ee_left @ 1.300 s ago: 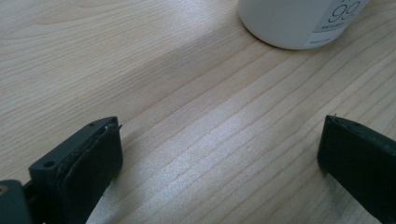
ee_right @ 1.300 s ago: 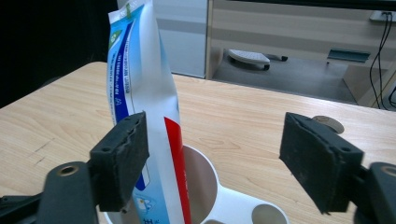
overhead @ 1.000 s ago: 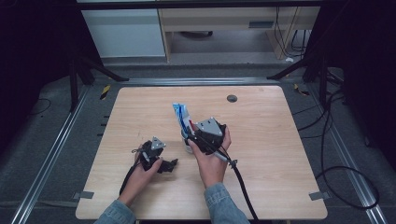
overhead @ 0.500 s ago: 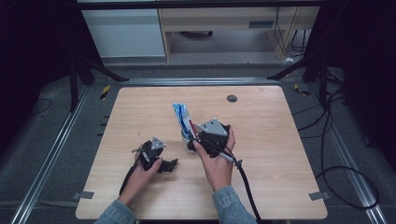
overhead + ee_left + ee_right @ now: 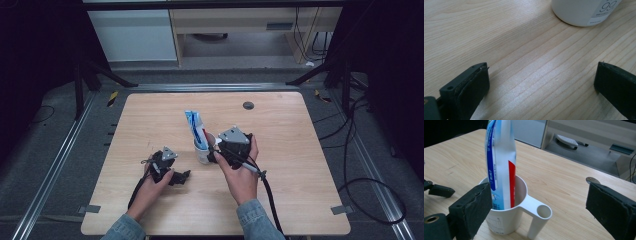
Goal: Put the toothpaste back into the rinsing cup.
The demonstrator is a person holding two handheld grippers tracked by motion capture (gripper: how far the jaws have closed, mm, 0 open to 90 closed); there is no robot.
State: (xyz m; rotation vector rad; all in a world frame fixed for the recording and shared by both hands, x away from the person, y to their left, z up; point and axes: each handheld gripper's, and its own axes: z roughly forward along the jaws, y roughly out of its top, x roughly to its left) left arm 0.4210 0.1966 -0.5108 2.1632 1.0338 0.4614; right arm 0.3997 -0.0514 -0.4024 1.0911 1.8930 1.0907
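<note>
The toothpaste tube (image 5: 500, 162) is stood upright in the white cup (image 5: 506, 220) mid-bench (image 5: 300, 150), so the right hand-held gripper (image 5: 539, 207) is spread wide, released; the left hand-held gripper (image 5: 541, 82) is held apart, idle nearby.

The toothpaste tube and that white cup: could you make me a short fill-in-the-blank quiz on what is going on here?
1. The toothpaste tube stands inside the white ____.
2. The right gripper has its jaws ____, with nothing clamped between them.
3. The cup has a hollow ____ sticking out from its side.
4. The left gripper hovers over the bare wooden ____.

Missing words: cup; open; handle; table
</note>
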